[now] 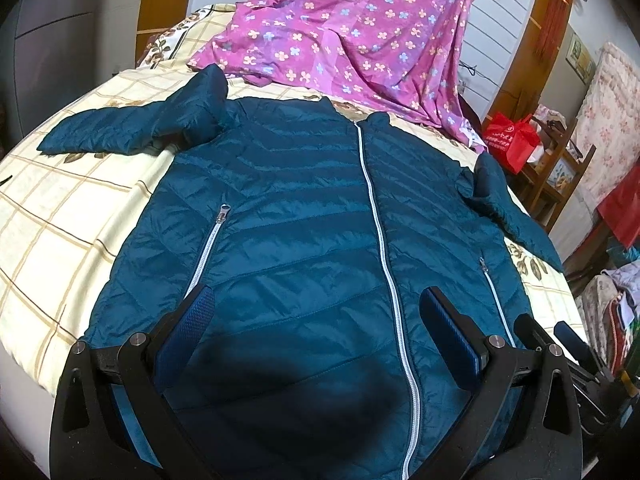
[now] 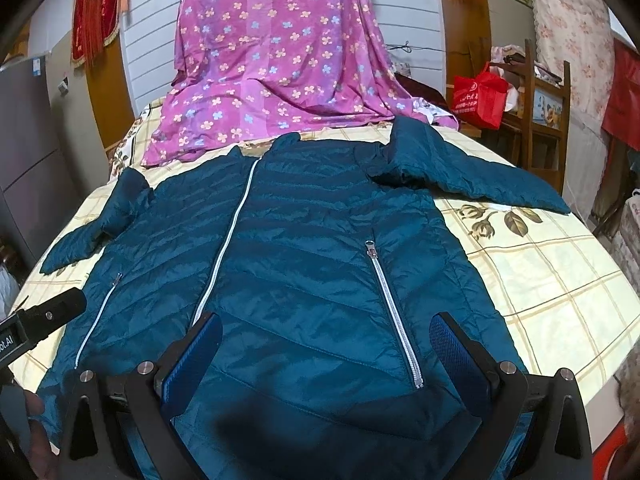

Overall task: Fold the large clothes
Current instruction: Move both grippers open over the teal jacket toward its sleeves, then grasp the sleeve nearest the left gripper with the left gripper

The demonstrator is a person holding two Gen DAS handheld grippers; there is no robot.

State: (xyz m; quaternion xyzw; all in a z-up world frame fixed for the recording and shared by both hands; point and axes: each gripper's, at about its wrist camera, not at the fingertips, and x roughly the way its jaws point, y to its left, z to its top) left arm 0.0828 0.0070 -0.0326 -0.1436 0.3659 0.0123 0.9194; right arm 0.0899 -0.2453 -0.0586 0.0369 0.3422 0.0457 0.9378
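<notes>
A teal quilted puffer jacket (image 1: 304, 216) lies front up on the bed, its white centre zipper (image 1: 376, 216) closed and both sleeves spread out to the sides. My left gripper (image 1: 316, 312) hovers open over the jacket's lower hem, left of the zipper. In the right wrist view the same jacket (image 2: 312, 248) fills the middle. My right gripper (image 2: 328, 344) is open above the hem near the right pocket zipper (image 2: 394, 312). Neither gripper holds any cloth. The left gripper's body shows at the left edge of the right wrist view.
The bed has a cream checked sheet (image 1: 60, 216) with flower prints. A pink flowered cloth (image 1: 352, 28) is draped over something at the head of the bed. A red bag (image 2: 480, 96) sits on a wooden chair beside the bed on the right.
</notes>
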